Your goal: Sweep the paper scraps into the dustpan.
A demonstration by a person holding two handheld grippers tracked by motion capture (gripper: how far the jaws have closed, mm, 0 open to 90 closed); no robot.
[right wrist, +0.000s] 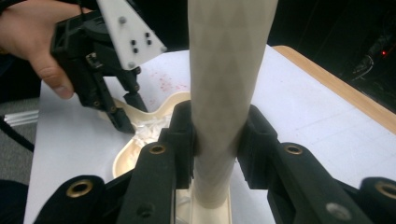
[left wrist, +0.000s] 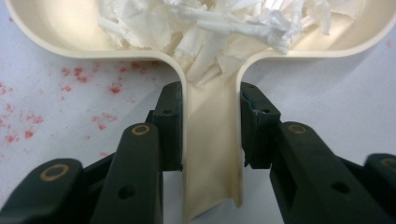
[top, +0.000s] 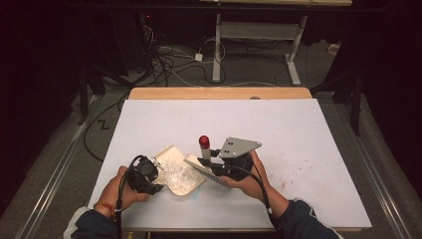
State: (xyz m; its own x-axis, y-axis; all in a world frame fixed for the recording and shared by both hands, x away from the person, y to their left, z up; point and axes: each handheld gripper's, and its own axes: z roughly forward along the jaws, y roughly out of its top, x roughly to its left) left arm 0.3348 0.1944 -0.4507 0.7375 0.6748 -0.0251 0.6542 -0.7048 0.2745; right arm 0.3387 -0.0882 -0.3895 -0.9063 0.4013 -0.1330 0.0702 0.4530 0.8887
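A cream dustpan lies on the white table near its front edge, with white paper shreds in it. My left gripper is shut on the dustpan's handle, one jaw on each side. Over the pan's right side, my right gripper is shut on the cream handle of a brush. That handle stands upright and ends in a red tip. The brush's flat head sits by the pan's right rim. The right gripper view also shows the left gripper at the pan.
The white table has red specks beside the pan and at the right. Its wooden far edge faces a dark floor with cables and a desk frame.
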